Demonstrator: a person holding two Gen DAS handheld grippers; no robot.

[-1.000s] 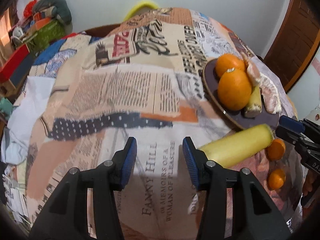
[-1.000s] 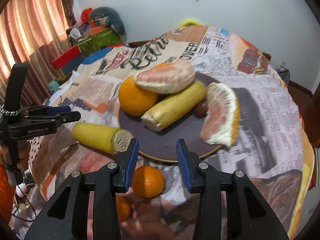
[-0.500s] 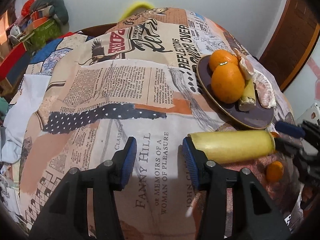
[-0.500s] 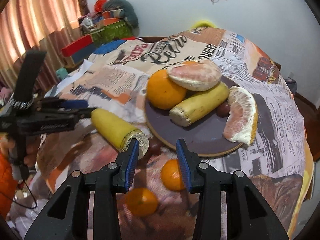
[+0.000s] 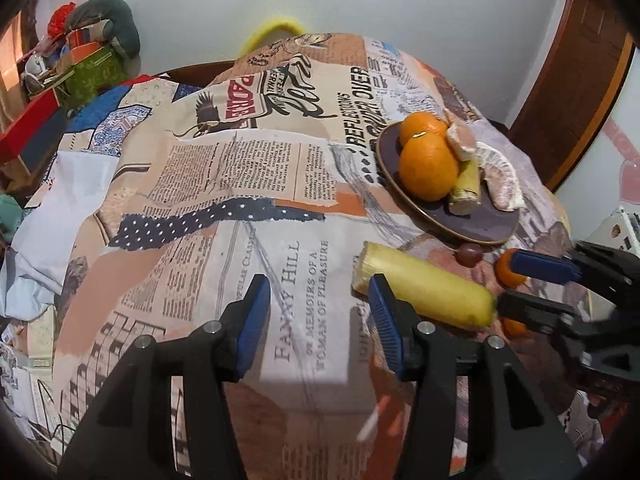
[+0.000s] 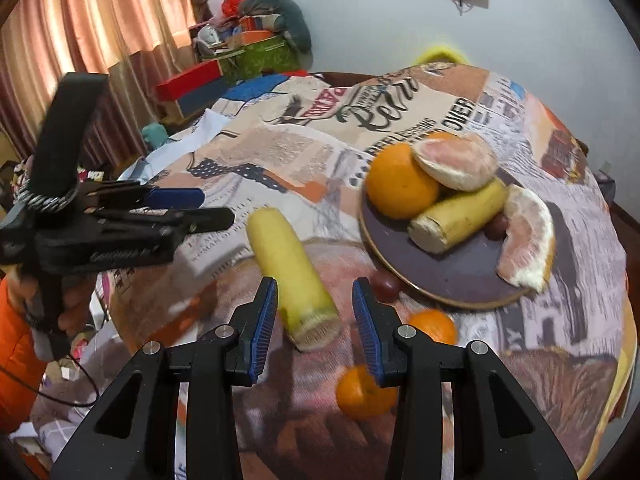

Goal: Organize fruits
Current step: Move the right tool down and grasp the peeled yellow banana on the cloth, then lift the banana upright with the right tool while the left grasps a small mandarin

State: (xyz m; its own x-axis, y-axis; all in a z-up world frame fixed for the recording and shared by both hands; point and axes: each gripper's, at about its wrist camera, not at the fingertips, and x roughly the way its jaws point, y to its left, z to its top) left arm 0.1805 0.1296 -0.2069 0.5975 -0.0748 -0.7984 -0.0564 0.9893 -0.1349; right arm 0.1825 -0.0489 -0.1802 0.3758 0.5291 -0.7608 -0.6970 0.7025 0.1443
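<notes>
One newsprint-patterned tablecloth (image 5: 248, 184) before pink curtains (image 6: 100, 20)

cloth (image 5: 224, 184) left bare, plate (image 6: 452, 276) right crowded

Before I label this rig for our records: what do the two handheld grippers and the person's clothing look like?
Both the left gripper and right gripper are black plastic with ribbed blue pads and silver screws. The left one bears white lettering and a braided band. An orange sleeve shows.
</notes>
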